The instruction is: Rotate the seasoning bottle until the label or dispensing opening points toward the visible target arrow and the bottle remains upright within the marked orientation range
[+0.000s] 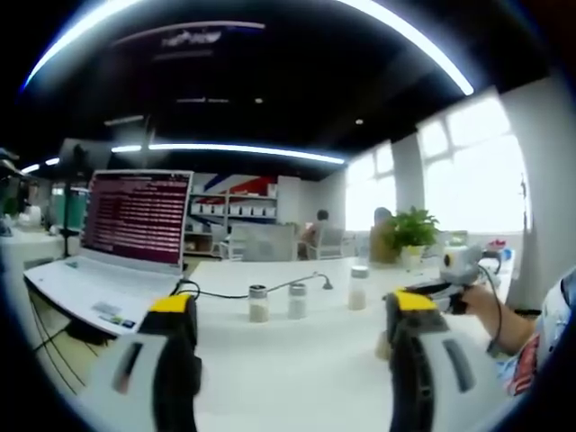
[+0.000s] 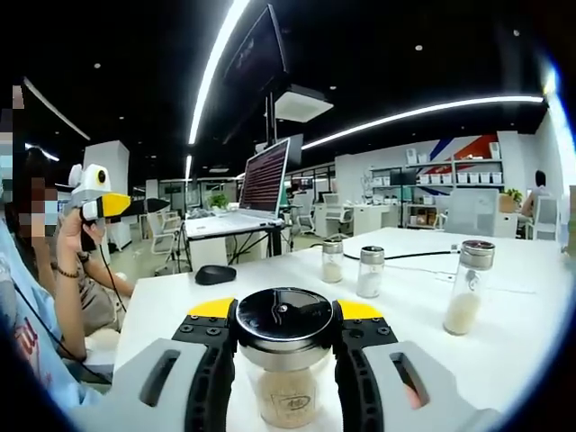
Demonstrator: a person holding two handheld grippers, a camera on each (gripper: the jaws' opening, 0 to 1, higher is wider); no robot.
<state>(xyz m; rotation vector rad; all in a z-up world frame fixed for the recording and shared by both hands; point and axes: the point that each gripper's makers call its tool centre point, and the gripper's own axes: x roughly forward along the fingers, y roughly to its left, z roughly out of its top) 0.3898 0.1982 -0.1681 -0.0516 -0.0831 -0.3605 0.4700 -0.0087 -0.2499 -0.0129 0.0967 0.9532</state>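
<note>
In the right gripper view we saw the right gripper (image 2: 284, 346) clamped on the seasoning bottle (image 2: 284, 360), its two yellow-tipped jaws pressed against the glass on either side just under the cap. The bottle stood upright, long axis vertical, with pale granules in its lower half — and its dark round lid (image 2: 284, 318) faced up toward the camera. We could not tell which way the dispensing opening or any label pointed; the lid's markings were too small to read. The bottle sat at the near edge of the white table (image 2: 405, 306).

Farther back on that table we saw three more shakers: two small ones (image 2: 333, 260) (image 2: 370, 271) close together and a taller one (image 2: 468, 286) apart to the right. A black mouse (image 2: 215, 274) lay to the left, near an open laptop (image 2: 256, 191).

In the left gripper view the left gripper (image 1: 292, 351) hung above the table with its jaws wide apart, holding nothing.
</note>
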